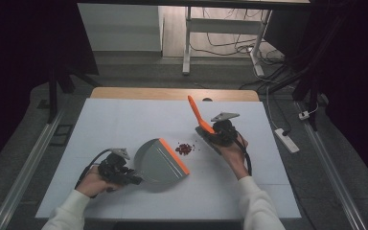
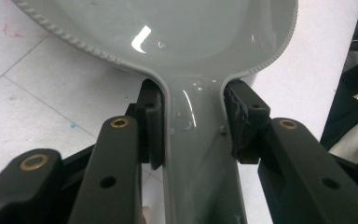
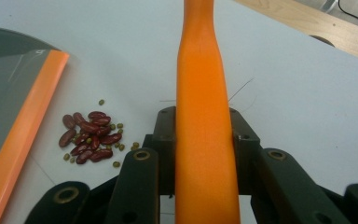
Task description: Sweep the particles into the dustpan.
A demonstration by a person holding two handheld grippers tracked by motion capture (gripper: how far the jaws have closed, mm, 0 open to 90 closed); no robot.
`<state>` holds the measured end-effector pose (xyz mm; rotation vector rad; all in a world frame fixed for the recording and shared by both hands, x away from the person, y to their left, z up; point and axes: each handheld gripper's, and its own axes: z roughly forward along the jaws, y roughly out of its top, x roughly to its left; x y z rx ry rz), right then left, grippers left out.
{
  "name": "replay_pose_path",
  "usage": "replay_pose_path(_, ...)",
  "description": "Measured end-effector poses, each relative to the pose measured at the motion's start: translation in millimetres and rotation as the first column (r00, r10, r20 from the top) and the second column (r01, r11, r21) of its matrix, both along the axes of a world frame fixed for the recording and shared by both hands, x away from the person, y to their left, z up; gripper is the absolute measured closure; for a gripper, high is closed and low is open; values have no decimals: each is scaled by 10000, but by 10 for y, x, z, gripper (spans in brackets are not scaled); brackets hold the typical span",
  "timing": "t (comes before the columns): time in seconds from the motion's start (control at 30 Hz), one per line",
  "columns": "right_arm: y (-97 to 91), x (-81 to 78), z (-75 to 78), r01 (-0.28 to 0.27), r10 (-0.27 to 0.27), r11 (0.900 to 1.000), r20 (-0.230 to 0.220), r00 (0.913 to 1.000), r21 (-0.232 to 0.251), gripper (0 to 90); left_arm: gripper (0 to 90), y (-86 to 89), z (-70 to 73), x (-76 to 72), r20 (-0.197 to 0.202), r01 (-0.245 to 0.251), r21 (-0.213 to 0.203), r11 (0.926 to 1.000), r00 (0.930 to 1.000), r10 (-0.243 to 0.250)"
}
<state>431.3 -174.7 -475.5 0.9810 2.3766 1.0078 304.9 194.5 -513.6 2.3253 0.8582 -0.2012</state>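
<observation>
White tabletop (image 1: 124, 124): left gripper (image 1: 135, 180) pinches dustpan (image 1: 163, 160) handle, right gripper (image 1: 206, 130) clamps orange brush (image 1: 195, 112), beans (image 1: 185, 149) between.

Place: lab or test room set up for recording, not a home.
Surface (image 1: 124, 124): white board laid over a wooden top, standing alone on a grey floor.
Curtains (image 1: 359, 72): dark cloth hung at both sides, closing off the work spot.
Rails (image 1: 26, 167): metal tracks along the floor left and right of the surface.
Cables (image 1: 230, 45): loose wires strewn under a white desk frame (image 1: 188, 43) at the back.
Power strip (image 1: 286, 140): white, lying on the floor just right of the surface.
Floor marks: faint red and blue specks on the white board, seen in the left gripper view.
</observation>
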Motion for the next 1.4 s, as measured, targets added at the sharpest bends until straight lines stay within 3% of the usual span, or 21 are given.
replay_pose_path(0.4,176,48,-120,-250,239,9987,-256,9994,-448,701,612,2,-2,8,-25,26,-26,10000,10000,-26)
replay_pose_path(1.4,397,-22,-158,-1030,1019,9941,-319,9943,-342,702,612,-23,-37,49,-422,-66,-75,10000,9991,63)
